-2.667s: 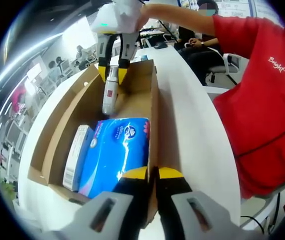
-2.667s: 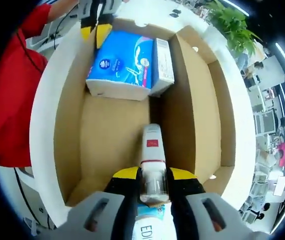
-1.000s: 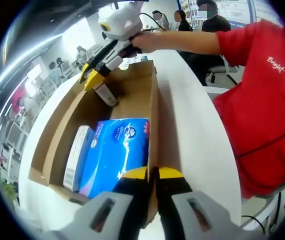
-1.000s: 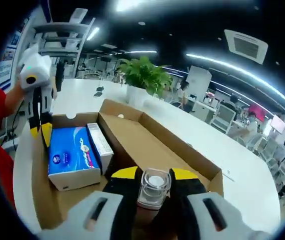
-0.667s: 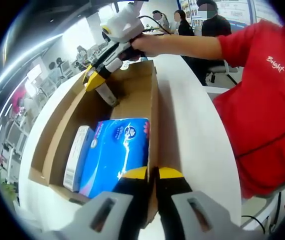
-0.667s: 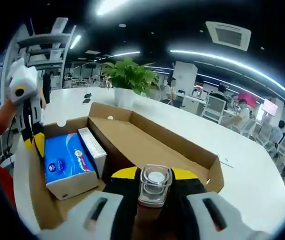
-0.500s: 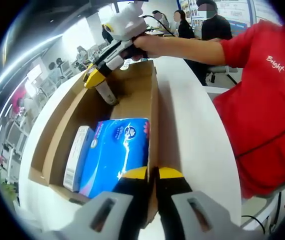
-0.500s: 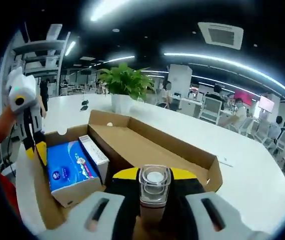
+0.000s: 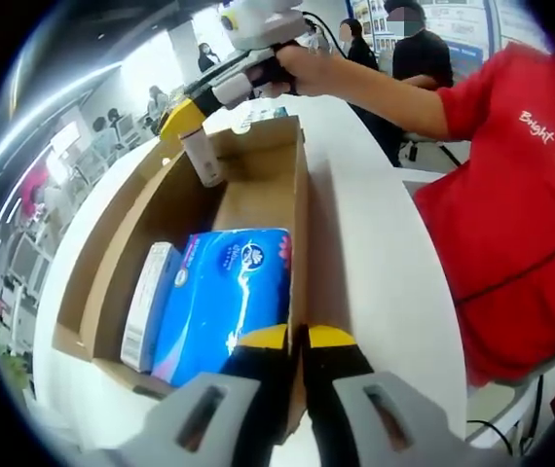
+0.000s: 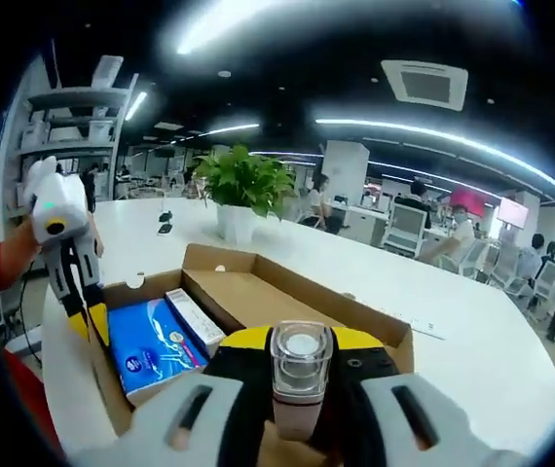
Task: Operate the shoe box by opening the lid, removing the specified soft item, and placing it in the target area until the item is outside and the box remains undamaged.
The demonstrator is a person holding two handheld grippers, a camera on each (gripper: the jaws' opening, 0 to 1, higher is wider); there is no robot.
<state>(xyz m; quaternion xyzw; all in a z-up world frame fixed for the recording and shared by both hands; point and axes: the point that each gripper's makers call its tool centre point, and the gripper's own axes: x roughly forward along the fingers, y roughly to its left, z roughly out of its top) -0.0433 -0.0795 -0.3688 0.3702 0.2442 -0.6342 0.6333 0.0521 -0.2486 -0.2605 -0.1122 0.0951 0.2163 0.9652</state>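
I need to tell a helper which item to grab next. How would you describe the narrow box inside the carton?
Find the open cardboard carton on the white table. The slim white box stands on edge between the carton's wall and the blue tissue pack; it is thinner and white.

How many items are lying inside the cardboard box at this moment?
2: a blue tissue pack and a narrow white carton beside it, at one end of the box. Others may be hidden.

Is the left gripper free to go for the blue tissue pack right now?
Probably not yet: the left gripper is shut on the box wall. The blue tissue pack lies uncovered beside it, reachable once released.
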